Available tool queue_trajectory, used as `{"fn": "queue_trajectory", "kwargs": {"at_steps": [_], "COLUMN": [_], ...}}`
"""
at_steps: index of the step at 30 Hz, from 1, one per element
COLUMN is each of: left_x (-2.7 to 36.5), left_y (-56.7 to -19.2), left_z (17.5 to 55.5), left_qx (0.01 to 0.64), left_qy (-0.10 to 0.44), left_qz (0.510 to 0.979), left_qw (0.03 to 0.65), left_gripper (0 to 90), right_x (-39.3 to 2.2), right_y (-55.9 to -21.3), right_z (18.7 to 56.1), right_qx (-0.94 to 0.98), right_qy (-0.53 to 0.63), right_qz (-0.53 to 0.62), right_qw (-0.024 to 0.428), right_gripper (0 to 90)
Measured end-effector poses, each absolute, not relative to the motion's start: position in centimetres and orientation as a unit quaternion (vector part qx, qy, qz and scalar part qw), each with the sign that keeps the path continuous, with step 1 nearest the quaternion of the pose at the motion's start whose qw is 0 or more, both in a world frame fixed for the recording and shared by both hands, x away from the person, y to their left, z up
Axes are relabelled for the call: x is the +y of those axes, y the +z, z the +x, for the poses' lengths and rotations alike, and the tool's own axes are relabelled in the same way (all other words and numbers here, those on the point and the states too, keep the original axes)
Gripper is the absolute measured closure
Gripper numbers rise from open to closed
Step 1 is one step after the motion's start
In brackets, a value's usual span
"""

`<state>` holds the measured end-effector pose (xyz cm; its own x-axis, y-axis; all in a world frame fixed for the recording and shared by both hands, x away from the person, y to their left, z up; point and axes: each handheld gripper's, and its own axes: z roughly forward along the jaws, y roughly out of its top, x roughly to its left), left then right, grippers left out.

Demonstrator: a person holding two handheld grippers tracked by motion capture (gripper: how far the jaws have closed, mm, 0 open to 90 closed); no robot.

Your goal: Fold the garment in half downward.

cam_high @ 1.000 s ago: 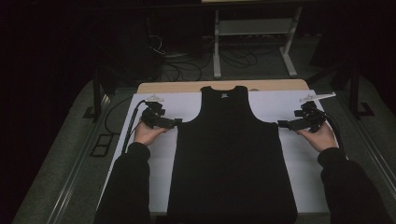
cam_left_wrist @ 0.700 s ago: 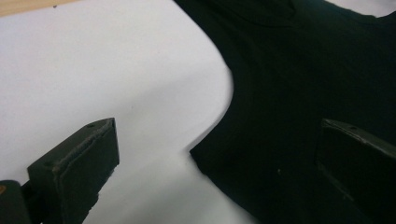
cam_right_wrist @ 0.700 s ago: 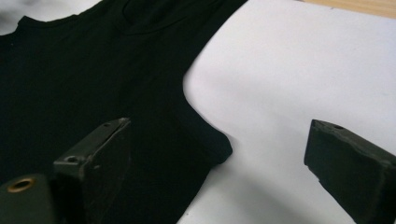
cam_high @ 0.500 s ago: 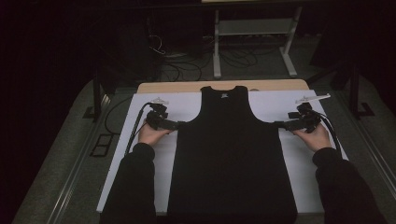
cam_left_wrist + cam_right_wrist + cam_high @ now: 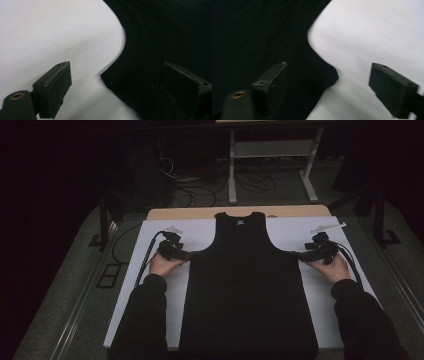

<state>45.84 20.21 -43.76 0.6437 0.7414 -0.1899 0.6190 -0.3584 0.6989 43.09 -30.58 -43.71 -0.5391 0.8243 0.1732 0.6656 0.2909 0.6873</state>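
White board [image 5: 150, 285] under dim light carries a black tank top [image 5: 247, 290] lying flat, its long axis running away from the person. Each armpit corner sits just inward of a gripper: the left gripper [image 5: 186, 254] straddles one corner [image 5: 103, 75], the right gripper [image 5: 303, 256] the other [image 5: 334, 77]. Both sets of jaws have just been closing yet stand wide, cloth between them, not pinched.
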Motion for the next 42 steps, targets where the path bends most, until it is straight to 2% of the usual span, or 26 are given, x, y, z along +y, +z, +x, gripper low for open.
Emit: {"fn": "queue_trajectory", "kwargs": {"at_steps": [3, 14, 19, 29, 39, 42], "left_x": [20.2, 19.7, 19.5, 19.0, 18.9, 18.7], "left_y": [-43.9, -44.2, -44.4, -44.4, -44.3, -44.3], "left_z": [45.9, 45.9, 45.8, 45.6, 45.6, 45.6], "left_qx": [0.417, 0.416, 0.415, 0.407, 0.420, 0.420], "left_qy": [0.073, 0.072, 0.078, 0.083, 0.106, 0.116], "left_qz": [0.821, 0.826, 0.831, 0.837, 0.833, 0.834], "left_qw": [0.384, 0.374, 0.361, 0.357, 0.345, 0.338], "left_gripper": [12.1, 17.0, 21.7, 40.8, 66.8, 75.7], "right_x": [-30.5, -30.3, -30.0, -29.9, -29.7, -29.9], "right_y": [-43.9, -44.6, -44.9, -44.8, -44.8, -44.8], "right_z": [43.2, 43.3, 43.3, 43.3, 43.4, 43.4], "right_qx": [0.797, 0.789, 0.793, 0.795, 0.800, 0.799], "right_qy": [0.364, 0.352, 0.346, 0.349, 0.344, 0.345], "right_qz": [0.469, 0.492, 0.491, 0.485, 0.482, 0.483], "right_qw": [0.111, 0.106, 0.103, 0.103, 0.098, 0.091], "right_gripper": [21.3, 41.6, 45.4, 64.4, 79.7, 81.8]}}
